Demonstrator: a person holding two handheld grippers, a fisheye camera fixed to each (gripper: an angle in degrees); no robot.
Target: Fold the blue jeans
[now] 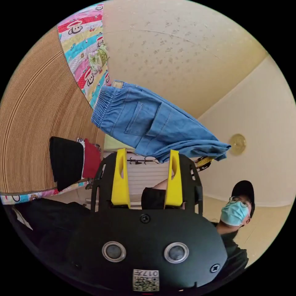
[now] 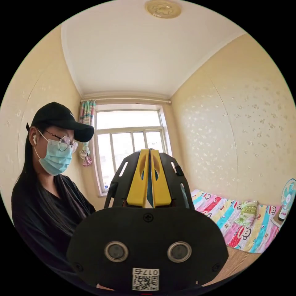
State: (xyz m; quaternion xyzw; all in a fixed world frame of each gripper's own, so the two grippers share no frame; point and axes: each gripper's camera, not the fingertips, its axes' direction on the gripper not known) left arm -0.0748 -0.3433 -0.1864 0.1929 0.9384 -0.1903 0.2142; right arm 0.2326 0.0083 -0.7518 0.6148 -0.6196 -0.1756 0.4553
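In the left gripper view, the left tool [image 1: 147,182] has its yellow jaws standing apart with nothing between them. The blue jeans [image 1: 154,125] hang in the air just beyond its jaw tips, waistband toward the striped mat [image 1: 37,123]. The right tool [image 2: 149,178] has its jaws pressed together on a thin strip of blue cloth.

Not much to read here tbh. The left tool [image 1: 148,154] and right tool [image 2: 149,152] each carry a white sticker [image 1: 145,280] [image 2: 145,279] with a code square and tiny print. The tan patch [image 1: 117,84] on the blue jeans [image 1: 154,126] and the lettering on the cartoon bedsheet [image 2: 234,222] are too small to make out.
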